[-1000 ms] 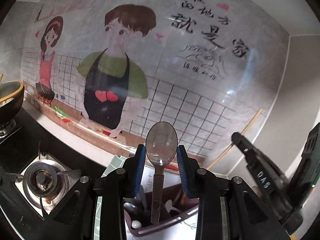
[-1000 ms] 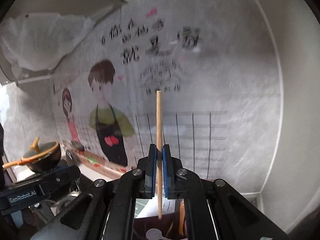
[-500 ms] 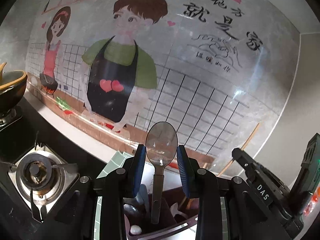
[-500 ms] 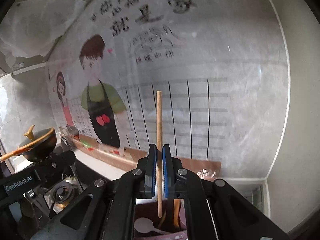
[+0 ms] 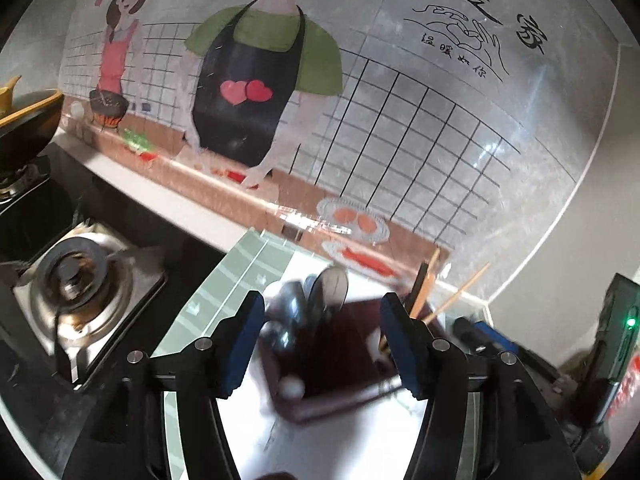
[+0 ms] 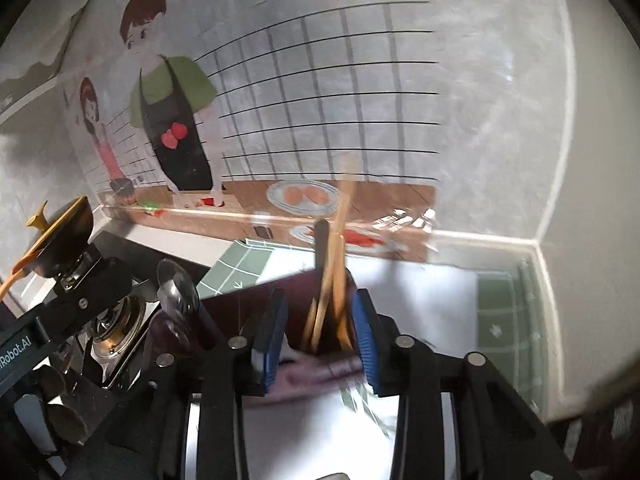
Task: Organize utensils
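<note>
A dark maroon utensil holder (image 5: 332, 408) stands on the counter just beyond my left gripper (image 5: 322, 344). The jaws of that gripper are opening wide with nothing pressed between the pads. Metal spoons (image 5: 326, 292) stand blurred in the holder's left compartment. In the right wrist view, my right gripper (image 6: 320, 338) hangs over the holder (image 6: 240, 300) with its jaws opening. Wooden chopsticks (image 6: 334, 280) rise between its pads without being pinched, and one is blurred. A spoon (image 6: 176, 292) shows to the left.
A gas burner (image 5: 72, 280) and a black pot (image 5: 28, 120) sit to the left. A green-and-white mat (image 5: 248, 272) lies under the holder. The cartoon wall sheet (image 5: 280, 80) runs close behind, and a wall corner (image 6: 536, 240) closes the right side.
Both grippers have sunk toward the holder and tipped downward. Their jaws have parted. The spoon has left the left grip and the chopstick the right grip, and both now stand in the holder.
</note>
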Demonstrator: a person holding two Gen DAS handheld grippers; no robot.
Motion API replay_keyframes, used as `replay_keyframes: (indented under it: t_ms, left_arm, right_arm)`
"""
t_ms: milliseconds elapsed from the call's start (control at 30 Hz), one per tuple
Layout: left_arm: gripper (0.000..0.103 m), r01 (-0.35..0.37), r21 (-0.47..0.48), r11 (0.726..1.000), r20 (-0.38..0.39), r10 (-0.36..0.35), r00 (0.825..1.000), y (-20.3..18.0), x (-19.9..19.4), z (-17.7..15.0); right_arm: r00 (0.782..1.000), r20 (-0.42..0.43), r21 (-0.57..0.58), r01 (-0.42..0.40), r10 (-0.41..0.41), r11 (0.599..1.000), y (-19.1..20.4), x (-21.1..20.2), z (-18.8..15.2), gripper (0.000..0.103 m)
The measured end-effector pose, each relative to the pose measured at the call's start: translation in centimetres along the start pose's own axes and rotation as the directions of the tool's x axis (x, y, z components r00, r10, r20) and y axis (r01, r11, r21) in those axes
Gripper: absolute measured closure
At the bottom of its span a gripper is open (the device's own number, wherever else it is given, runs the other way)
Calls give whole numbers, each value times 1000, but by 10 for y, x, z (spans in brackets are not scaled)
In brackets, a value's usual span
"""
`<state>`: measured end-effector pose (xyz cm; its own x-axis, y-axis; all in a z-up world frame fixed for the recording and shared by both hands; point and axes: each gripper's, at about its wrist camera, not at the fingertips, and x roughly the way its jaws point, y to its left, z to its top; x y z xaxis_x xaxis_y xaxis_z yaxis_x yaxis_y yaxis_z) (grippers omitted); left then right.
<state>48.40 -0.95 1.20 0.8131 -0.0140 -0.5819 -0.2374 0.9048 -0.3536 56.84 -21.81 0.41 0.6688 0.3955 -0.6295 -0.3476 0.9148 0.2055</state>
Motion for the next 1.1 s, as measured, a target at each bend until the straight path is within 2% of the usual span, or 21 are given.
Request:
replay_keyframes:
  t_ms: [67,100,167,233,267,300,333,433,500,700,800,867,1100]
  left_arm:
    - [42,-5,10,1000,-19,5,1000,3,-20,-9]
    - [42,-1,21,1000,-28,2,1000,4,-28,-13]
    - [42,6,63,998,-50,-3,999,5,-48,-25]
    - [42,7,112,994,-46,-1,999,5,-68,-37]
    - [42,-2,159,987,-30,7,1000,4,-82,-47]
    - [42,-19,188,982,-17,22,1000,4,-91,-53]
    - [42,-46,219,975,-8,49,999,3,-101,-62]
    - [42,-128,294,947,16,129,992,2,-122,-85]
    - [42,-143,329,933,31,140,990,3,-133,-100]
    - [42,-92,304,948,19,90,996,8,-154,-119]
    - [42,-123,320,939,82,102,991,2,-168,-122]
    - [42,-120,326,938,106,90,990,-2,-175,-123]
    - [42,-126,334,934,98,98,990,-3,-179,-122]
  right_arm:
    - [1000,20,-2,22,-22,1000,2,-23,-9,66]
    - [999,33,-9,34,-34,999,5,-34,-13,59]
    - [996,69,-16,59,-57,998,10,-58,-22,43]
    - [990,123,-6,74,-73,997,14,-86,-38,18]
    - [986,144,-5,80,-79,997,16,-96,-43,13]
    - [982,167,-3,91,-90,996,18,-107,-51,4]
    - [976,190,-4,106,-103,994,21,-118,-61,0]
    - [978,175,-16,119,-114,993,27,-134,-81,0]
    - [984,135,-12,116,-114,993,30,-140,-93,0]
    - [987,67,-40,148,-145,988,41,-154,-130,0]
    - [982,80,-73,179,-173,981,49,-161,-142,0]
    - [981,92,-69,180,-173,981,50,-166,-146,0]
    - [975,134,-44,185,-177,982,49,-179,-142,0]
